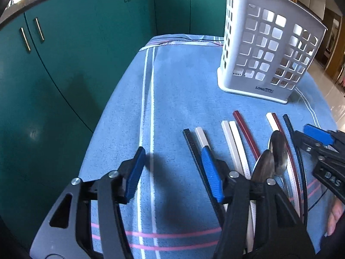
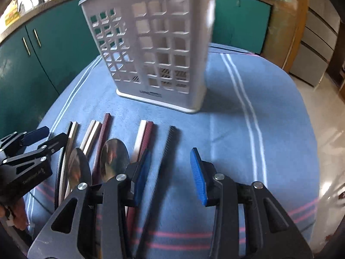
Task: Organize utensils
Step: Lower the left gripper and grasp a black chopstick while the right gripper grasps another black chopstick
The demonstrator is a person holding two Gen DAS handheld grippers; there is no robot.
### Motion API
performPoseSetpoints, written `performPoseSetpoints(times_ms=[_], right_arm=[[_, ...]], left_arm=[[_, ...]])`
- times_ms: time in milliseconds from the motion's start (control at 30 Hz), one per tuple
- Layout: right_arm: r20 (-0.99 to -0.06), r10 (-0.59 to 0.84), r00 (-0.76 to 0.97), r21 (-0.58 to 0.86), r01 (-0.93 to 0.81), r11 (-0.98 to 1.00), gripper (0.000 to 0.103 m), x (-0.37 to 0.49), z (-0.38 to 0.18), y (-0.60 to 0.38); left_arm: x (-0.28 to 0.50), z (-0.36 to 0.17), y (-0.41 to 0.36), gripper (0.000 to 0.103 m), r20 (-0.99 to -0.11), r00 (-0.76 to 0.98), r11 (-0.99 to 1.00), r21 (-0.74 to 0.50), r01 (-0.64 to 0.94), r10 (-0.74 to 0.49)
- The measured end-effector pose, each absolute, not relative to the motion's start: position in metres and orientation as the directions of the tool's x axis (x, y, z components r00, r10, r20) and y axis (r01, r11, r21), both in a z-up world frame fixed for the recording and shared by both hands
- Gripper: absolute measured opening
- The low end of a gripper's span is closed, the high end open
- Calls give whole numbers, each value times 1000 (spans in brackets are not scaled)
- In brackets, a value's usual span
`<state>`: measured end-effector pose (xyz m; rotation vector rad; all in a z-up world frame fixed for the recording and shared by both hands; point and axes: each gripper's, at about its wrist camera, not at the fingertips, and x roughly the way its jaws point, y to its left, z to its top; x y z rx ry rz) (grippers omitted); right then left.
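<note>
Several chopsticks, black, white and dark red, lie side by side on the blue cloth with two metal spoons [image 1: 278,151] [image 2: 113,159] resting on them. A white perforated utensil holder [image 1: 265,49] [image 2: 155,54] stands upright behind them. My left gripper [image 1: 172,168] hovers open over the left end of the row. The leftmost black chopstick [image 1: 190,142] runs just inside its right finger, untouched. My right gripper [image 2: 170,172] is open low over the right end, with the rightmost black chopstick [image 2: 170,138] lying loose between its pads. Each gripper shows at the other view's edge: right gripper [image 1: 310,138], left gripper [image 2: 46,139].
The blue striped cloth [image 1: 172,86] covers a rounded table whose edge drops off at the left toward green cabinets [image 1: 64,64]. A tiled floor [image 2: 323,118] lies beyond the right edge. A hand [image 2: 17,215] holds the left gripper's handle.
</note>
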<state>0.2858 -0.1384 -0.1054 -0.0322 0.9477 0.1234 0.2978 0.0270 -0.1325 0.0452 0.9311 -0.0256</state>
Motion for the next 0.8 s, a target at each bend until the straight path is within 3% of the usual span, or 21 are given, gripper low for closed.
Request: performPoseSetpoints(times_ms=[567, 800], right_arm=[[-813, 57, 579, 5, -91, 996, 42, 299, -110, -151], [-780, 72, 621, 0, -114, 993, 42, 304, -126, -144]], left_arm=[[319, -138, 15, 61, -816, 569, 993, 117, -3, 98], [310, -140, 7, 64, -766, 630, 986, 168, 5, 128]])
